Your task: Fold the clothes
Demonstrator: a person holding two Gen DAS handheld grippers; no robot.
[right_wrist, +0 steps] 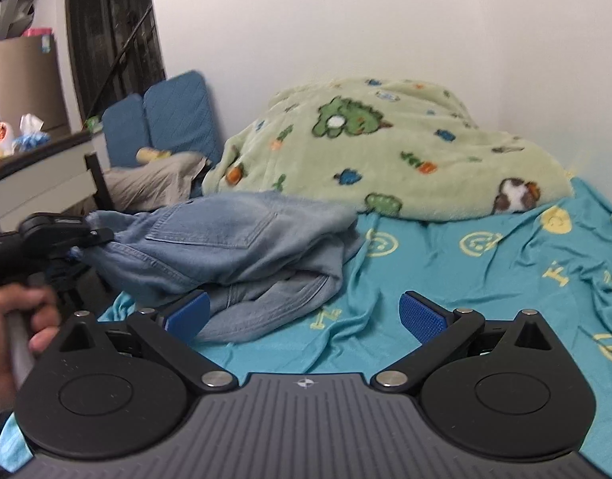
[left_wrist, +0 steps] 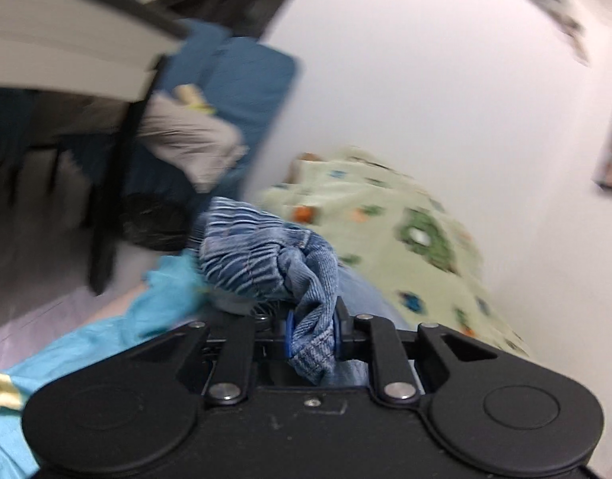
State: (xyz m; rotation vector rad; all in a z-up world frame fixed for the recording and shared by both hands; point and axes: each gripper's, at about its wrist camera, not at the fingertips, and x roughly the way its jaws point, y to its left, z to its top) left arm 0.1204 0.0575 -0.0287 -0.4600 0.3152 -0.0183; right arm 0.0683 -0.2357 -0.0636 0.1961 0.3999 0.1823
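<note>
The left gripper (left_wrist: pixel 313 337) is a black, hinged two-finger tool with blue ribbed pads; its jaws are pinching a bunched edge of the jeans (left_wrist: pixel 266 255), where the denim shows a ribbed weave and a striped, gathered fold rising above the pads. In the right wrist view the same left gripper (right_wrist: pixel 91 236) appears at the left edge of the scene, gripping the left end of the jeans (right_wrist: pixel 226 247), with one hand (right_wrist: pixel 10 335) wrapped around a pale handle below it. The jeans are one garment of soft, faded light-blue denim with one stitched square pocket facing up, lying crumpled in loose layers on the near left part of the bed sheet (right_wrist: pixel 485 291). The right gripper (right_wrist: pixel 304 317) has its jaws spread wide, nothing between the two blue textured pads; its left pad lies close against the near hem of the jeans. The bed sheet is thin, wrinkled turquoise cloth printed with yellow smiley faces and letters. One fluffy pale-green fleece blanket (right_wrist: pixel 385 151) with cartoon animal prints lies heaped at the far side. Two blue quilted cushions (right_wrist: pixel 174 119) lean upright at the far left
</note>
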